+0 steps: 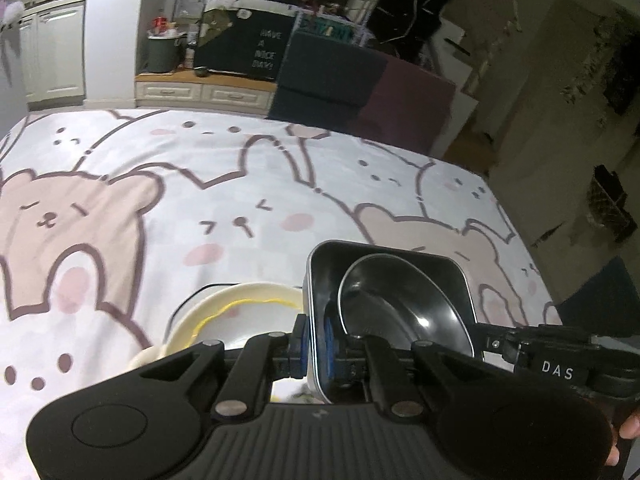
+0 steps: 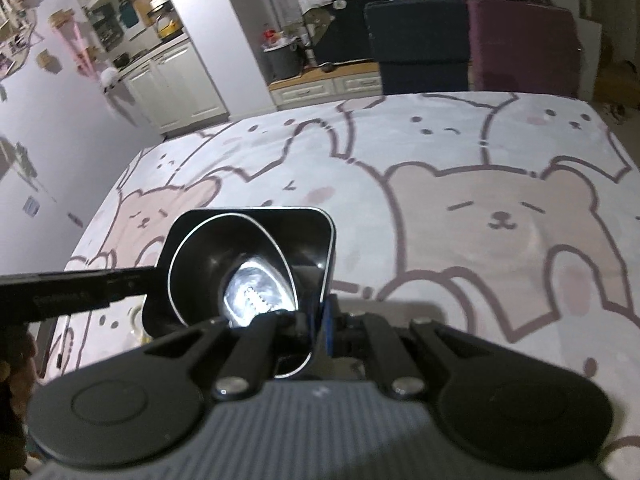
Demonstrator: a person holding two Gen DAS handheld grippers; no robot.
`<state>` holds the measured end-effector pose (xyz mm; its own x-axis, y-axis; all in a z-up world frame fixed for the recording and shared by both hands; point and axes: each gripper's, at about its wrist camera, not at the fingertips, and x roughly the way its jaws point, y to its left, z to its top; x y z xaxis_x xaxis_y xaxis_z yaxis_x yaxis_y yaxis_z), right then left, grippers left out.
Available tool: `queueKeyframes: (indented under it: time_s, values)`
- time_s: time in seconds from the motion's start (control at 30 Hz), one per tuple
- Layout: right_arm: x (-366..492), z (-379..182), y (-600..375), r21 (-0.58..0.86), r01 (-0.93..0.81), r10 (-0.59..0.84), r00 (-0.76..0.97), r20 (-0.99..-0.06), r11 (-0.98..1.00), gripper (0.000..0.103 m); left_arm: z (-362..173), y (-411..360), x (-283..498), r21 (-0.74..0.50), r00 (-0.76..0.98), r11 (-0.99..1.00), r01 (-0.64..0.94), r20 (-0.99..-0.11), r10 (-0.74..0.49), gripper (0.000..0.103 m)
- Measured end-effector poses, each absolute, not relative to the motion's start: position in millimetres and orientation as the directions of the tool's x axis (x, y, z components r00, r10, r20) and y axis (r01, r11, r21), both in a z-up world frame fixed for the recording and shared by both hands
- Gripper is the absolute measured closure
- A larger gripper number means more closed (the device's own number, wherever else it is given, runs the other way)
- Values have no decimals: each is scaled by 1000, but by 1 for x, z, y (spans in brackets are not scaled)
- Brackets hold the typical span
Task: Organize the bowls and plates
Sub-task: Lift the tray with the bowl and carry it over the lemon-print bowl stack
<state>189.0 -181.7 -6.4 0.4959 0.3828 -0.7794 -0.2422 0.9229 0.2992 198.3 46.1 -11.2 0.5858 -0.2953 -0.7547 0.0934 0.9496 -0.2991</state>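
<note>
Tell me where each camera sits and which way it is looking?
Left wrist: on the left gripper, looking along its fingers at the square metal dish, cream plate and tablecloth; fingertips show low right.
Right wrist: on the right gripper, facing the same dish.
Shared: both clamp that dish holding a round bowl.

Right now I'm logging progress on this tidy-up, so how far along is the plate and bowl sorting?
Done: the round metal bowl already sits nested inside the square metal dish. In hand: the left gripper and right gripper each clamp one wall of that dish. Left: the cream bowl with the yellow rim sits beside it on the bear-print cloth, not yet stacked.
</note>
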Motion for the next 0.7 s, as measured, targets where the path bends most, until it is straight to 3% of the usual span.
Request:
queueKeyframes:
  time_s: [0.7]
  values:
    - [191, -30, -109, 245, -325, 365, 390, -845, 914, 96, -31, 97, 189, -262, 553, 965, -1, -804, -218, 94]
